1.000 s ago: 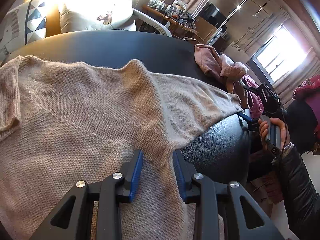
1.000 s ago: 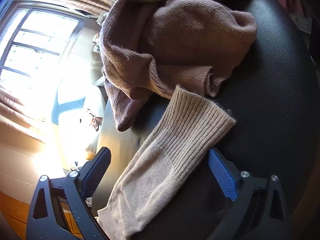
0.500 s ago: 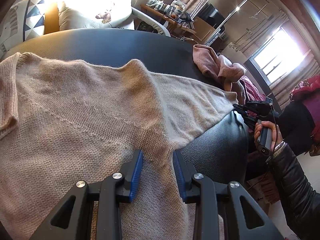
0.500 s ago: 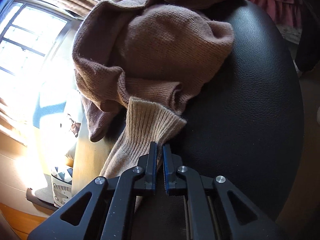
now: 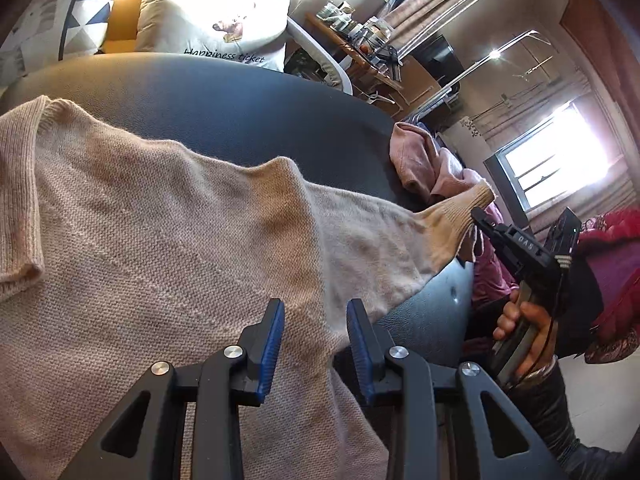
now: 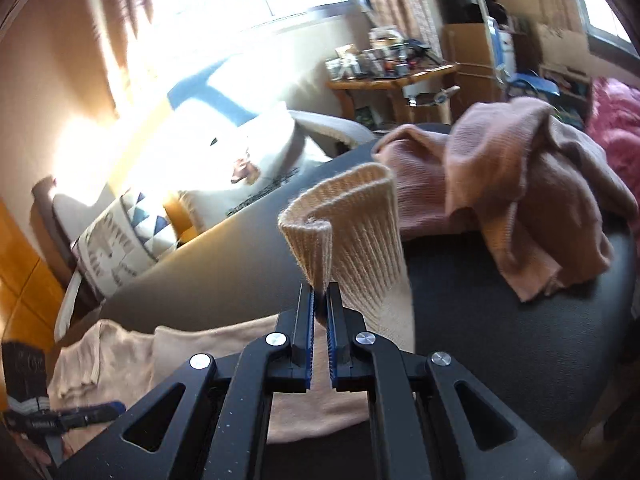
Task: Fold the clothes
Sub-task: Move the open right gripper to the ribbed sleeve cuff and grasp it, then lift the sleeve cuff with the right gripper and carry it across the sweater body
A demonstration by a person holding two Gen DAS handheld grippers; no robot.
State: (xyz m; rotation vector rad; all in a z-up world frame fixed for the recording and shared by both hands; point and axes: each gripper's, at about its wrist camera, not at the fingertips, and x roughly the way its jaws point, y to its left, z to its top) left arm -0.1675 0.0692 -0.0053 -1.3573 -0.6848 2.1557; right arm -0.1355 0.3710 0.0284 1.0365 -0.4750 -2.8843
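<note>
Left wrist view: beige knitted sweater (image 5: 160, 248) spread flat across the round black leather-look table (image 5: 240, 108), body filling the left and lower part of the picture, ribbed neckline at the left edge. 1 long sleeve running from the shoulder near the centre out to the right, long axis roughly level across the picture, ribbed cuff (image 5: 460, 216) lifted off the table edge at the far right. Left gripper (image 5: 316, 344) low over the sweater where sleeve joins body, blue pads partly spread and opening, knit between them, not visibly pressed. Right gripper (image 5: 480, 220) at the far right, black, gripped by a hand (image 5: 524, 324) in a dark sleeve, tips pinched on the cuff. Crumpled pink knitted garment (image 5: 420, 160) lying just behind the cuff.

Right wrist view: blurred. Right gripper (image 6: 319, 312) pressed together on the cuff's (image 6: 348, 232) lower edge, ribbed end standing upright above the jaws, curled over at the top, ribs running vertically. Remaining sleeve trailing down and left beneath the gripper toward the sweater body (image 6: 132, 356). Pink garment (image 6: 500, 192) heaped to the right on the table (image 6: 500, 320).
</note>
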